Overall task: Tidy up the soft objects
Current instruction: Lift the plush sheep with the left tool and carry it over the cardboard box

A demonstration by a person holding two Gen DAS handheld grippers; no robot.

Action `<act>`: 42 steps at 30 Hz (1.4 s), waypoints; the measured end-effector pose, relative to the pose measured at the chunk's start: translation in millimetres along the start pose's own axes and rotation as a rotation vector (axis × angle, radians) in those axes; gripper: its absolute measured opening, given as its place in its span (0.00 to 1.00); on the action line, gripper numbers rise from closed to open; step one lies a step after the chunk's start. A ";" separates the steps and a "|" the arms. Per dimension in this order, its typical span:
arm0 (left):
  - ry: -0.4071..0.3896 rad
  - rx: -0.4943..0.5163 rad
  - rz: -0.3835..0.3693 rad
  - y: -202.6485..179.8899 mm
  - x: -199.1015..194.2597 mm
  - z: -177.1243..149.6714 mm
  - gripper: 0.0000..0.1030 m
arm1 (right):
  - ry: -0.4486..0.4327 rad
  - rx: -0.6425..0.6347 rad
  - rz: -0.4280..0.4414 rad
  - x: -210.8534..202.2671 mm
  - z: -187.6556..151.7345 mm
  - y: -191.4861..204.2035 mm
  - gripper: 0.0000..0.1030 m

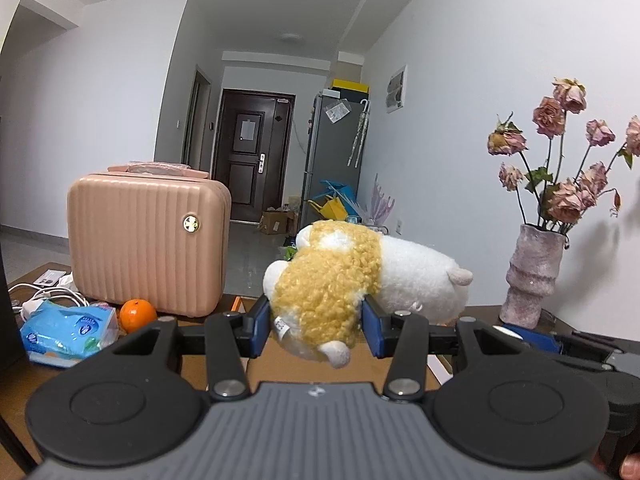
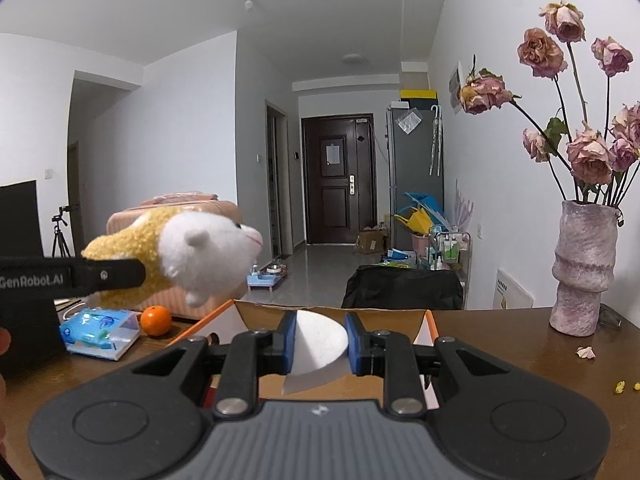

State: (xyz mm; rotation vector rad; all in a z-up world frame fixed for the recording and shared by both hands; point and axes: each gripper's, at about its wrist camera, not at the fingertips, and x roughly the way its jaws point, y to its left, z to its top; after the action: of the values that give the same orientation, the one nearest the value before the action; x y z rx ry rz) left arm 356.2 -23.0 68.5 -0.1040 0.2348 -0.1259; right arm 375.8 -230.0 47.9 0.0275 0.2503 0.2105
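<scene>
My left gripper (image 1: 316, 326) is shut on a white and yellow plush toy (image 1: 352, 276) and holds it in the air above the table. The same plush (image 2: 192, 256) shows at the left of the right wrist view, held by the left gripper's arm. My right gripper (image 2: 318, 344) is shut on a white sheet-like piece (image 2: 320, 340), over an open cardboard box (image 2: 332, 314) with orange edges.
A pink ribbed suitcase (image 1: 146, 244) stands at the left on the brown table (image 2: 500, 344). An orange (image 1: 138, 315) and a blue tissue pack (image 1: 66, 330) lie in front of it. A vase of dried roses (image 2: 582, 264) stands at the right.
</scene>
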 end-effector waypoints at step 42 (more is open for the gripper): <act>0.196 -0.004 0.148 23.2 153.8 -11.8 0.46 | 0.249 -0.039 -0.021 149.2 7.1 -19.8 0.25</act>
State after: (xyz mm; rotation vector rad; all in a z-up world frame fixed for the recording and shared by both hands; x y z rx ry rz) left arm 504.3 -22.1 19.8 -0.0778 0.4376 0.0123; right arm 522.9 -218.0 17.5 -0.0407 0.4942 0.1978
